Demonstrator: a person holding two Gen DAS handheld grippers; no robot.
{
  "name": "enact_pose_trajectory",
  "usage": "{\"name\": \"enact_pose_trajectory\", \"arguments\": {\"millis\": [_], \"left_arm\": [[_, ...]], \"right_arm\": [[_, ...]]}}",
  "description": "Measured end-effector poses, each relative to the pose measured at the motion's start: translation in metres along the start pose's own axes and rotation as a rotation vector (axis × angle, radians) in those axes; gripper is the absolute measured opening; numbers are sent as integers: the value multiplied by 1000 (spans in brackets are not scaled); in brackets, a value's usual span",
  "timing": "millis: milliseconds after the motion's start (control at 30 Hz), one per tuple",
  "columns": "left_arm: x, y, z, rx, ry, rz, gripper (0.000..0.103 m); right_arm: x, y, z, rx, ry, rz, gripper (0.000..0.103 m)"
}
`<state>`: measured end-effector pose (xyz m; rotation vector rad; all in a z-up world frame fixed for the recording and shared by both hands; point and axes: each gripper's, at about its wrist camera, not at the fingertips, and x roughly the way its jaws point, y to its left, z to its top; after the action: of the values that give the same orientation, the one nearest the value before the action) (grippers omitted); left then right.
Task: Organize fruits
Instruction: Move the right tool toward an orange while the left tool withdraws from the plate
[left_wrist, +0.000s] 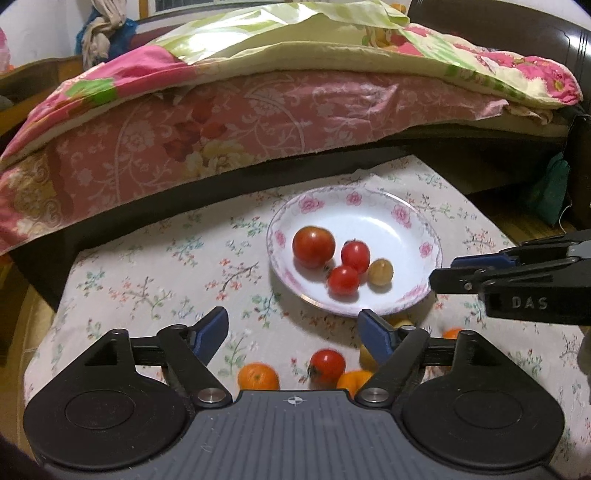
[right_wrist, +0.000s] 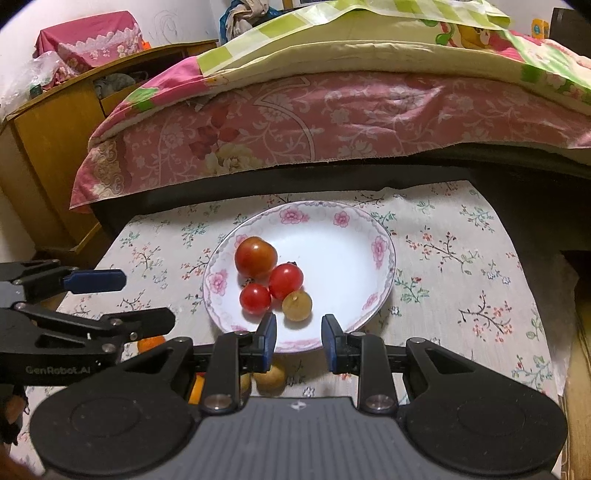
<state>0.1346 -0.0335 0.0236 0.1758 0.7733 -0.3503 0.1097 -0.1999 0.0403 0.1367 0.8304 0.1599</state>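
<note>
Now the white porcelain plate with pink flowers (right_wrist: 376, 254) holds three red tomatoes (right_wrist: 255, 256) and one yellowish round fruit (right_wrist: 297, 305). Just before it, the left gripper (left_wrist: 295, 328) stands wide and empty above a loose red tomato (left_wrist: 327, 365) and an orange mandarin (left_wrist: 258, 376) on the flowered tablecloth (left_wrist: 147, 280). The right gripper (right_wrist: 298, 341) is narrow, gripping nothing.

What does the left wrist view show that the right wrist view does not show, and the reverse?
Only the left wrist view shows a red tomato lying on the tablecloth beside a whole orange, between the open left gripper fingers.

Only the right wrist view shows the wooden cabinet at the left and a brownish round fruit on the cloth.

Both show the floral plate holding three tomatoes and one yellowish fruit, and the bed behind.
</note>
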Motion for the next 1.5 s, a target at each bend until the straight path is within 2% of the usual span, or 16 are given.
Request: {"name": "enact_pose_trajectory", "arguments": {"millis": [533,633,700,800,1133,1500], "left_arm": [[-28,-4,-34,17,66,-20,88],[-25,-9,-37,27,75,-37,88],[-23,-11,-38,29,77,-50,88],[-20,-14,-40,30,85,-66,88],[-9,-18,-45,34,115,-95,88],[-4,-19,-47,33,135,-118,88]], "right_arm": [[-19,-1,-37,27,92,-20,27],[-18,2,-42,23,111,-20,29],[-16,3,-43,16,121,-18,35],[-11,4,-44,12,137,-10,35],[-3,4,-42,-49,122,-71,38],[8,-2,-38,-48,127,-98,39]]}}
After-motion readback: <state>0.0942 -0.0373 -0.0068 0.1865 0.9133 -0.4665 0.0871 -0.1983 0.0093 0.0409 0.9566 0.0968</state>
